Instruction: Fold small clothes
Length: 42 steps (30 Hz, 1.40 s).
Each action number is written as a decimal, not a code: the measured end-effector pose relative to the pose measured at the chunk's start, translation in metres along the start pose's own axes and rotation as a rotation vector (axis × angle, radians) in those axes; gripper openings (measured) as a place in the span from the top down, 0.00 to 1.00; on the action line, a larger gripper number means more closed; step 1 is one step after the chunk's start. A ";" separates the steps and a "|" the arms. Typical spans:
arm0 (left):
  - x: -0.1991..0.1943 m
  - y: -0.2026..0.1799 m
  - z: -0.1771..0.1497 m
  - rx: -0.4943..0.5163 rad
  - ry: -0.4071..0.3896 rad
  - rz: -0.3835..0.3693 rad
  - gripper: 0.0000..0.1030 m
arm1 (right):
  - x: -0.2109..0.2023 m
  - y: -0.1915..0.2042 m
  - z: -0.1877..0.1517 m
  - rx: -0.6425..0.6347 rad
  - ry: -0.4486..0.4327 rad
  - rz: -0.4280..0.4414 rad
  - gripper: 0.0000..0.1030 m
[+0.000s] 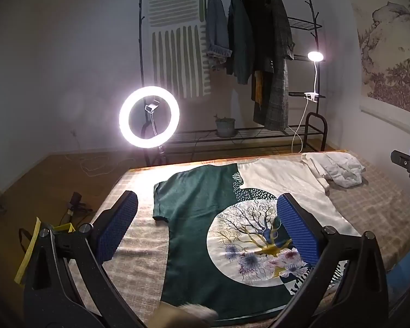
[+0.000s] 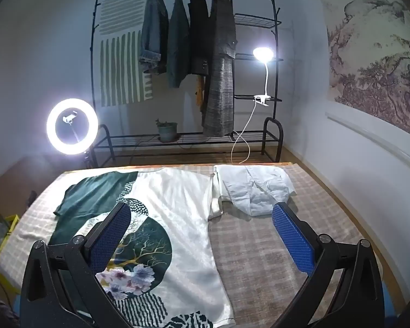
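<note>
A green and white T-shirt [image 1: 205,218] with a tree and flower print lies spread flat on the checked table cover; it also shows in the right wrist view [image 2: 177,205]. A crumpled pale garment [image 2: 257,188] lies at the far right of the table, touching the shirt's white sleeve, and shows in the left wrist view [image 1: 333,168]. My left gripper [image 1: 207,227] is open and empty, above the shirt's green half. My right gripper [image 2: 202,235] is open and empty, above the shirt's white side. The right gripper's tip shows at the left wrist view's right edge [image 1: 408,164].
The table's [image 2: 300,232] far edge faces a lit ring light [image 1: 149,116], a clothes rack [image 2: 188,54] with hanging coats, a clip lamp [image 2: 262,53] and a potted plant [image 2: 166,131]. A yellow-framed object [image 2: 0,235] stands on the floor at left. A wall runs along the right.
</note>
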<state>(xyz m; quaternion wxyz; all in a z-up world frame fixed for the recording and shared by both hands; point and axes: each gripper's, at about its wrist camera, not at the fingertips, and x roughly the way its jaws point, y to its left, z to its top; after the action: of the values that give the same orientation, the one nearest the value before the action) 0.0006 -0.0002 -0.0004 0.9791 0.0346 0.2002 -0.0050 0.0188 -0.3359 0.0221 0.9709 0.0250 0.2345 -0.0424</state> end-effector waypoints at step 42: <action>-0.003 0.004 0.005 -0.026 -0.006 -0.009 0.00 | 0.005 0.011 -0.005 -0.010 0.015 0.015 0.00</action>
<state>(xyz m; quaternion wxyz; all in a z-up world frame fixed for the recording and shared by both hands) 0.0002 0.0039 0.0053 0.9801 0.0208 0.1972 -0.0071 0.0215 -0.3250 0.0155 0.9695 0.0223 0.2418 -0.0340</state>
